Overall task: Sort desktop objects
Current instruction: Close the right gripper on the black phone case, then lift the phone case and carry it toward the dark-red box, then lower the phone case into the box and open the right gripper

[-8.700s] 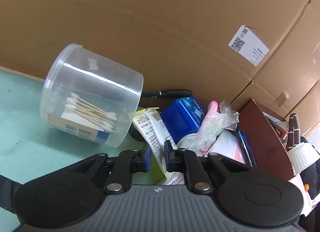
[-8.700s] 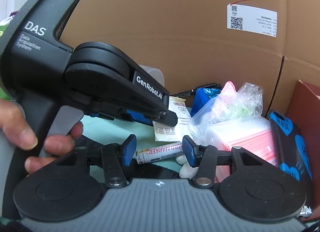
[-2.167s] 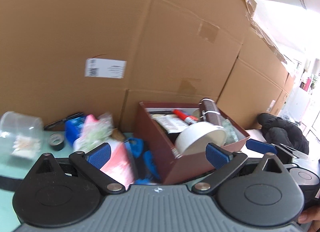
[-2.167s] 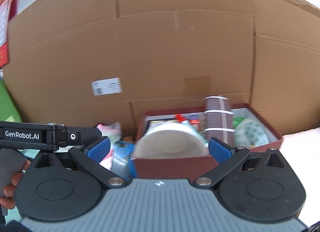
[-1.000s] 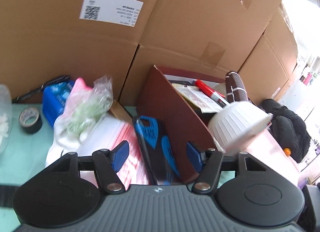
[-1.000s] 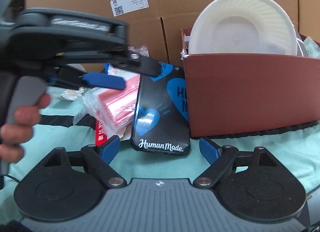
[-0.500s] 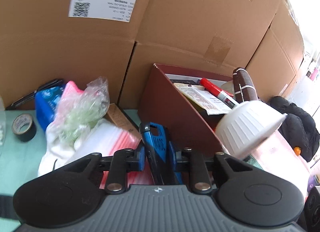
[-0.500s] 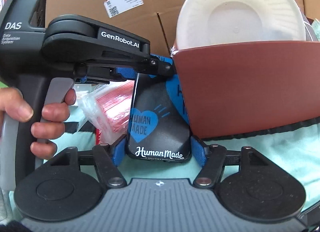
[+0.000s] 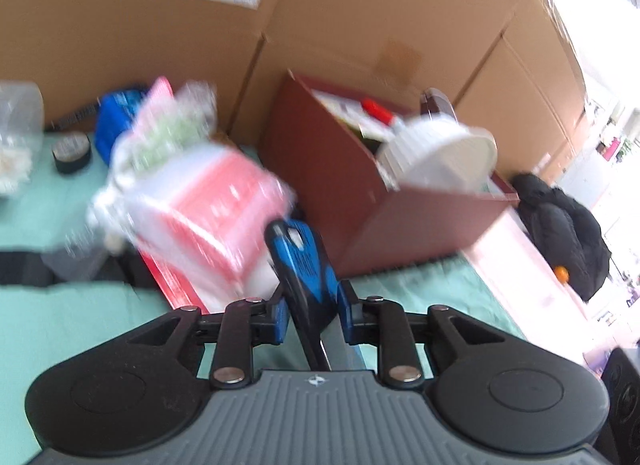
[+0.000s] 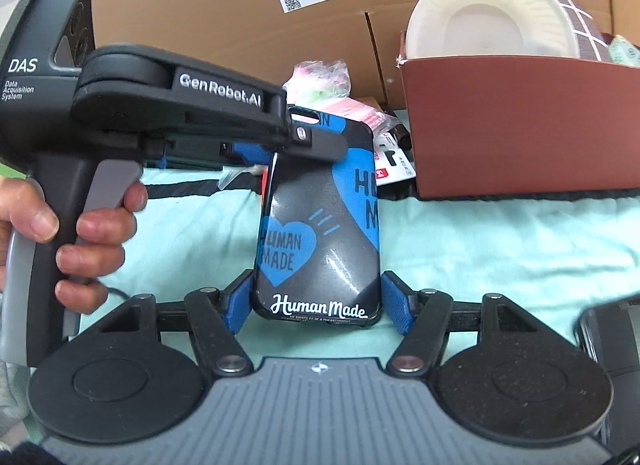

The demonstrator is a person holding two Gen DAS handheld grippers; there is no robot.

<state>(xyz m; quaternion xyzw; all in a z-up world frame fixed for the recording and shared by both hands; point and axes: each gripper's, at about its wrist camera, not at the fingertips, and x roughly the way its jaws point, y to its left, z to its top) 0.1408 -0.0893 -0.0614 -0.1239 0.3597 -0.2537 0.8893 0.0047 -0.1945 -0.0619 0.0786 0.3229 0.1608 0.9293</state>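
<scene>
Pinching phone case point(image 10: 320, 225) at both ends | left tongs point(image 9: 313, 315) clamp its top edge | right tongs point(image 10: 316, 307) press its bottom sides | case tilted above green tabletop point(image 10: 500, 241), just left of red box point(image 10: 520, 125) holding white paper bowl point(image 10: 488, 21) | left view blurred

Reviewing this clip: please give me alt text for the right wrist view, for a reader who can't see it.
A black-and-blue "Human Made" phone case is held upright over a mint cloth, its lower end between the right gripper pads and its upper end clamped by the left gripper. Behind stands a maroon box holding a white paper plate.
</scene>
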